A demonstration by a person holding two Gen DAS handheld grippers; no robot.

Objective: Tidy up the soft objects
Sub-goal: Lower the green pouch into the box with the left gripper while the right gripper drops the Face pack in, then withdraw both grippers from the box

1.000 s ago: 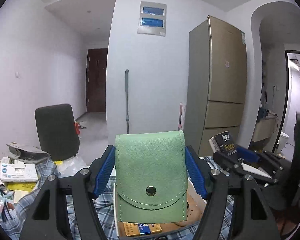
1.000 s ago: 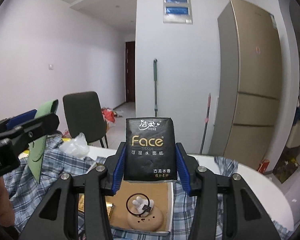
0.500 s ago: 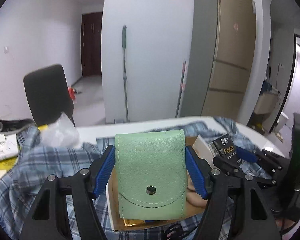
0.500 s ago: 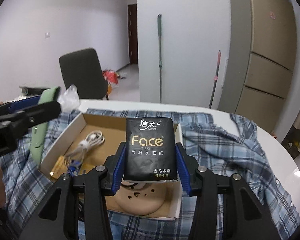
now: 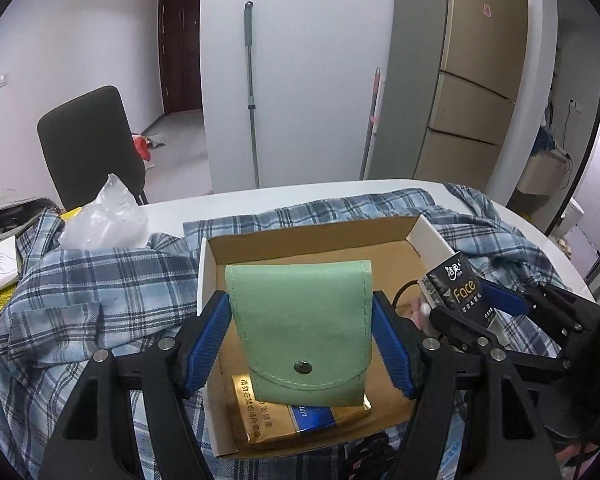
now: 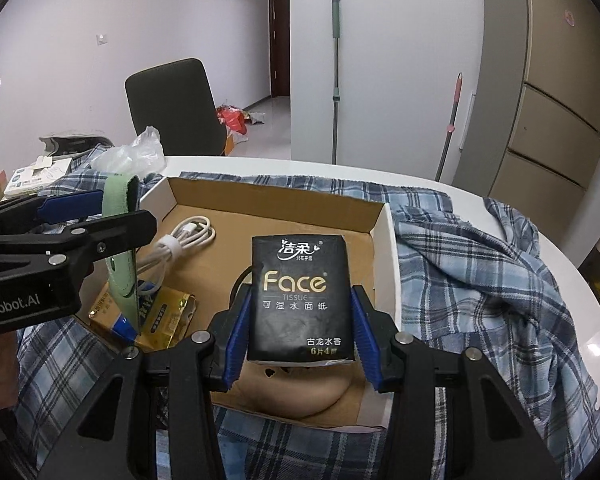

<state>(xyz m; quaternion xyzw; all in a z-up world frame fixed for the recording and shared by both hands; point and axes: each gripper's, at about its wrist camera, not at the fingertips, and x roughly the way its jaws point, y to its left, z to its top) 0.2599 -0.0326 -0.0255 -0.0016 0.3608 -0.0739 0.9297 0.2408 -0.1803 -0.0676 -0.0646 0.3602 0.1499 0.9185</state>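
Both grippers lowered over cardboard box [image 6: 384, 240] — left fingers [image 5: 208, 332] clamp green pouch [image 5: 300, 320], right fingers [image 6: 238, 332] clamp tissue pack [image 6: 300, 296]

- The right claw [image 6: 302, 334] grips a black tissue pack [image 6: 299, 298] between its blue pads, upright, with the word "Face" toward the camera.
- Under it lies an open cardboard box [image 6: 384, 240] on a blue checked cloth [image 6: 472, 264], which covers a white table [image 6: 540, 240].
- In the box there are a white coiled cable [image 6: 184, 238] and a gold packet [image 6: 168, 316].
- At the left, the left claw [image 6: 112, 216] clamps a green pouch [image 6: 121, 248], seen from its edge, over the box's left side.
- A dark chair [image 6: 172, 104] stands behind the table.
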